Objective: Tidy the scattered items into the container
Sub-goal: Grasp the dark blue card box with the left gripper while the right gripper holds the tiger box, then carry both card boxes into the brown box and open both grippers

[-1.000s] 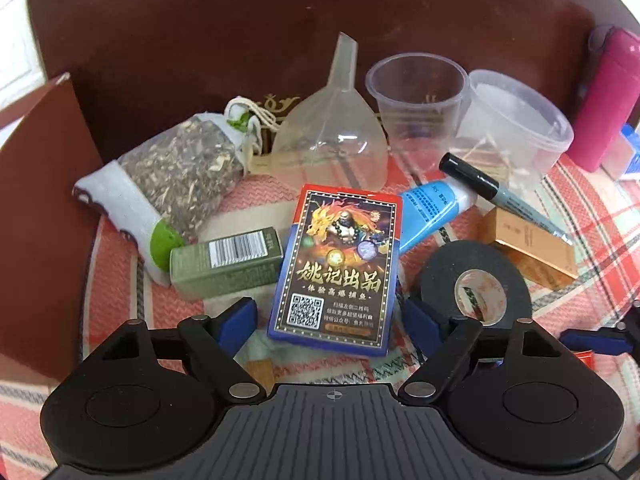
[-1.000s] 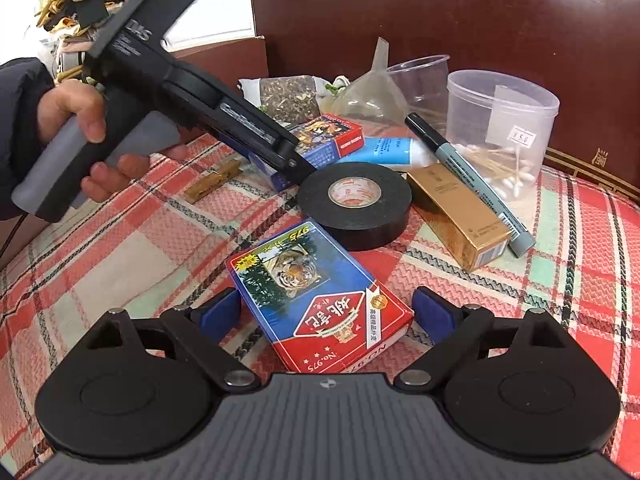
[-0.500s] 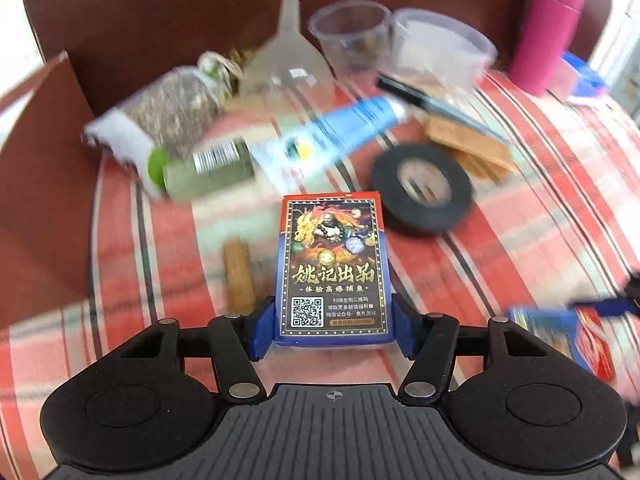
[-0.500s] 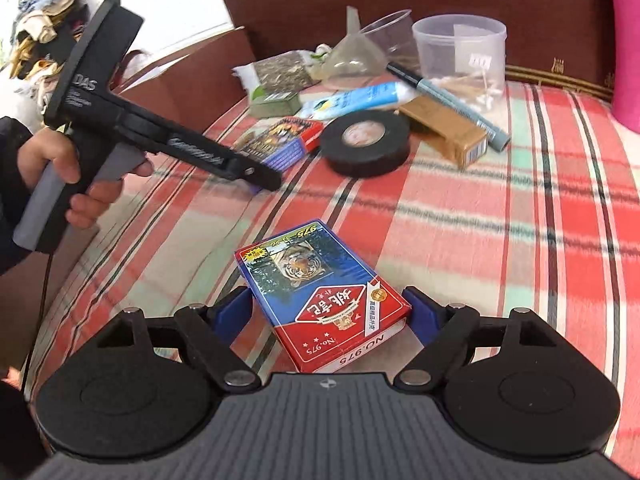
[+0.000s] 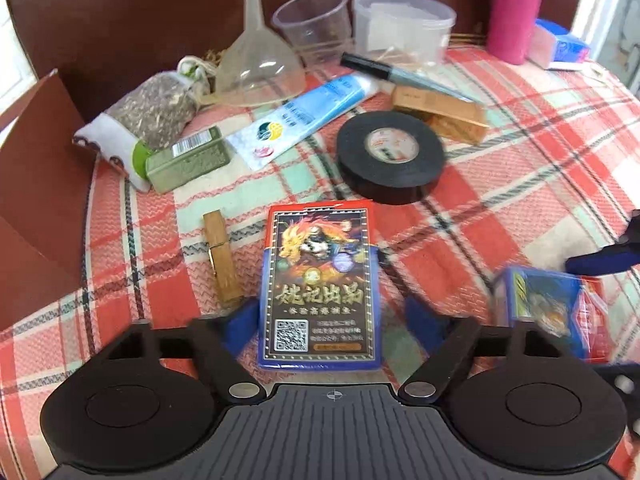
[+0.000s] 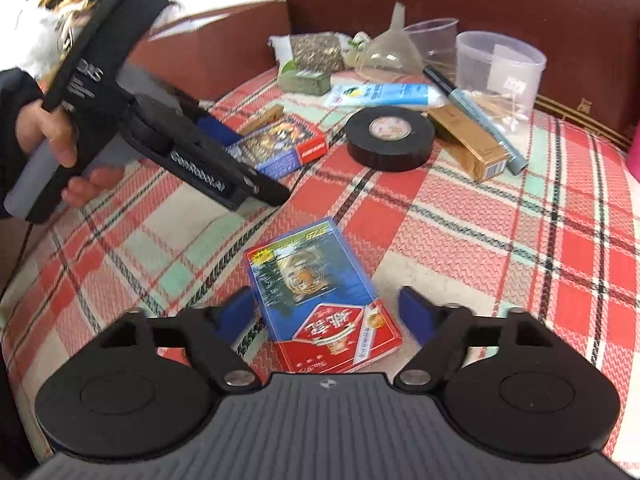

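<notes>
From my left wrist camera, the brown cardboard box (image 5: pixel 36 184) stands at the far left edge of the plaid-covered surface (image 5: pixel 520 200), its flap up. Next to it lie a mesh herb sachet (image 5: pixel 152 108) and a small green tin (image 5: pixel 186 158), touching each other, with a wooden clothespin (image 5: pixel 222 260) nearer to me. My left claw (image 5: pixel 332 320) is spread wide around the dragon card pack (image 5: pixel 320 280); its blue pads stand on either side of the pack with a visible gap on the right, so I cannot say it is gripping anything. Beyond the pack a clear funnel (image 5: pixel 256 68), a blue-white tube (image 5: pixel 308 116) and a black tape roll (image 5: pixel 390 156) sit in a loose cluster, and behind them a clear cup (image 5: pixel 312 24) and a lidless plastic tub (image 5: pixel 404 24). A black-capped marker (image 5: pixel 400 72) lies across a tan carton (image 5: pixel 440 112), and a pink bottle (image 5: pixel 516 8) stands upright at the back right. Through the right wrist camera, my left hand (image 6: pixel 52 140) holds the other tool over the dragon pack, and my right claw (image 6: pixel 326 312) is open wide around the tiger card pack (image 6: pixel 320 296), which lies flat on the cloth, angled, with neither pad clearly pressing it. Both packs are outside the box.
</notes>
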Action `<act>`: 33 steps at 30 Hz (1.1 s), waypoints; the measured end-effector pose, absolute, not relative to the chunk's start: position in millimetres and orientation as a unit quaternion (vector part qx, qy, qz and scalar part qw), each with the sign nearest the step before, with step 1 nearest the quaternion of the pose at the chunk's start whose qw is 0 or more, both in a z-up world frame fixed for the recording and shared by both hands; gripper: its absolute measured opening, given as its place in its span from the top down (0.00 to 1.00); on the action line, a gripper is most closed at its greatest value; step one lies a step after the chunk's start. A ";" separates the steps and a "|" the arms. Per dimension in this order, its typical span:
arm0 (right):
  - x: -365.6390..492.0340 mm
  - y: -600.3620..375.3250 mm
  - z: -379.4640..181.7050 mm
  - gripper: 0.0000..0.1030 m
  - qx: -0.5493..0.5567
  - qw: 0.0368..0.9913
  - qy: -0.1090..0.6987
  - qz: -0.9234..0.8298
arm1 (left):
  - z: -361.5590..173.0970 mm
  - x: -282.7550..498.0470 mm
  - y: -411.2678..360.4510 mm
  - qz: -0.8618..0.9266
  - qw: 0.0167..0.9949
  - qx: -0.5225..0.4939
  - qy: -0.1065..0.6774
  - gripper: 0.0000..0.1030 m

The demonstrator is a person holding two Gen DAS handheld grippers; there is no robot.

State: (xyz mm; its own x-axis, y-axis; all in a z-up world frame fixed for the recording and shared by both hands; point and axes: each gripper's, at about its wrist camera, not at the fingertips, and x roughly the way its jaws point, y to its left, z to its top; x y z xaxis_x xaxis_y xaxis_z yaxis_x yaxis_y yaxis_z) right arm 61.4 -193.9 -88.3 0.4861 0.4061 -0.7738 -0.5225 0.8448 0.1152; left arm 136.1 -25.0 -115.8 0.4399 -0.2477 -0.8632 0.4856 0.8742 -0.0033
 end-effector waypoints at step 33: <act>79.3 -96.1 24.1 0.34 -0.059 0.869 0.361 0.333 | 4.3 62.3 76.5 -0.159 0.908 0.041 0.385 0.41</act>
